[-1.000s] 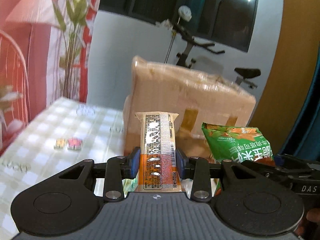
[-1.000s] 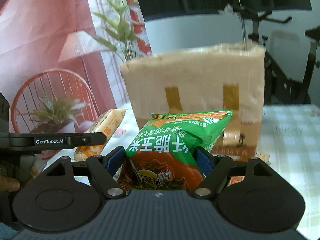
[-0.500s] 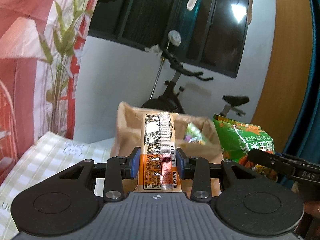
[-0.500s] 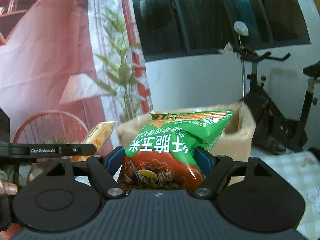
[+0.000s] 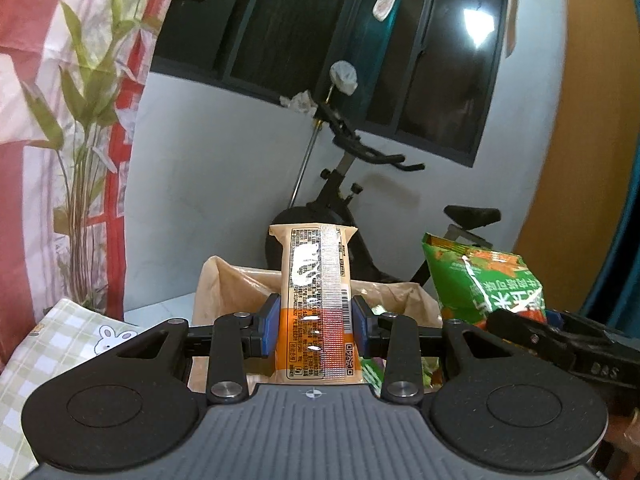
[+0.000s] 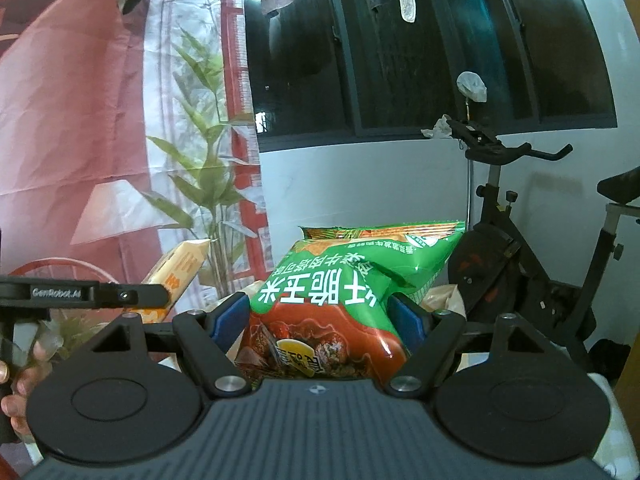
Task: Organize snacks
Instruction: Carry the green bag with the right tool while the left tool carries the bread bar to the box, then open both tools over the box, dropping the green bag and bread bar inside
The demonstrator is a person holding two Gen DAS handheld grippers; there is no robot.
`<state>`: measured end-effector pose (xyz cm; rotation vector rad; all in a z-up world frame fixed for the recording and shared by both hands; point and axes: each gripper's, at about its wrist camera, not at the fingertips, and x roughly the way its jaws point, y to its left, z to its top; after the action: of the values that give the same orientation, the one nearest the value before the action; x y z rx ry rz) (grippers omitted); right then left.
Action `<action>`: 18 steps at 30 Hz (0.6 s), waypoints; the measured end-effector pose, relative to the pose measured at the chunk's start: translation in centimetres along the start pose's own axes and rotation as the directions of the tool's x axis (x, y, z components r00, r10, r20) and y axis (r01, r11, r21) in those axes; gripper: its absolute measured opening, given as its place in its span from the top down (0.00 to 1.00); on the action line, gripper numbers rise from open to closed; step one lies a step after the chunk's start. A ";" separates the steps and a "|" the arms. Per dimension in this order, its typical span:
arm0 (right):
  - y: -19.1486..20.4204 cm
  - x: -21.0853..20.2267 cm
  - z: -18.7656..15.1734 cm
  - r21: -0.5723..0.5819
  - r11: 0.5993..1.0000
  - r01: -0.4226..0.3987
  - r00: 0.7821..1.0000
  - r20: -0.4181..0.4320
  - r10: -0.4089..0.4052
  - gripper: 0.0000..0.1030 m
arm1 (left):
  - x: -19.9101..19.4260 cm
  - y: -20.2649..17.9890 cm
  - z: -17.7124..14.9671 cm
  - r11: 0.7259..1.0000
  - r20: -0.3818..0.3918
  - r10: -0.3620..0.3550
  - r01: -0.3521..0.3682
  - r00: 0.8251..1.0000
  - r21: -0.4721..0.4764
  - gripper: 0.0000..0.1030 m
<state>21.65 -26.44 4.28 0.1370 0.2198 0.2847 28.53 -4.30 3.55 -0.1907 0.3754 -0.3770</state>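
Note:
My left gripper is shut on a long tan and orange snack bar, held upright above the open brown paper bag. Green packets show inside the bag's mouth. My right gripper is shut on a green and red snack packet, held high beside the left one. The packet also shows at the right of the left wrist view. The bar also shows at the left of the right wrist view. In the right wrist view only a bit of the bag's rim shows behind the packet.
A checked tablecloth with a rabbit print lies at lower left. An exercise bike stands behind the bag against a white wall. A curtain with a bamboo print hangs at the left, under dark windows.
Both grippers have risen with their snacks. The paper bag has dropped lower in both views and its open top now shows under the bar.

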 end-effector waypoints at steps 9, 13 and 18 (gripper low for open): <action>-1.7 4.7 0.7 0.001 1.000 0.003 0.999 -0.044 -0.003 0.24 | 5.6 0.8 1.1 0.998 -0.078 0.050 -0.048 0.996 0.034 0.62; -1.9 6.8 0.5 -0.009 1.000 -0.007 0.997 -0.082 0.006 0.24 | 6.7 1.5 1.1 0.997 -0.101 0.066 -0.063 0.993 0.033 0.61; -1.7 9.1 -0.1 -0.006 1.000 -0.019 0.990 -0.138 0.018 0.24 | 6.7 2.6 1.1 0.996 -0.102 0.090 -0.088 0.991 0.023 0.52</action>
<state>30.61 -25.41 2.16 0.1122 0.3545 0.3139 35.57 -4.49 1.73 -0.1366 0.4800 -0.3032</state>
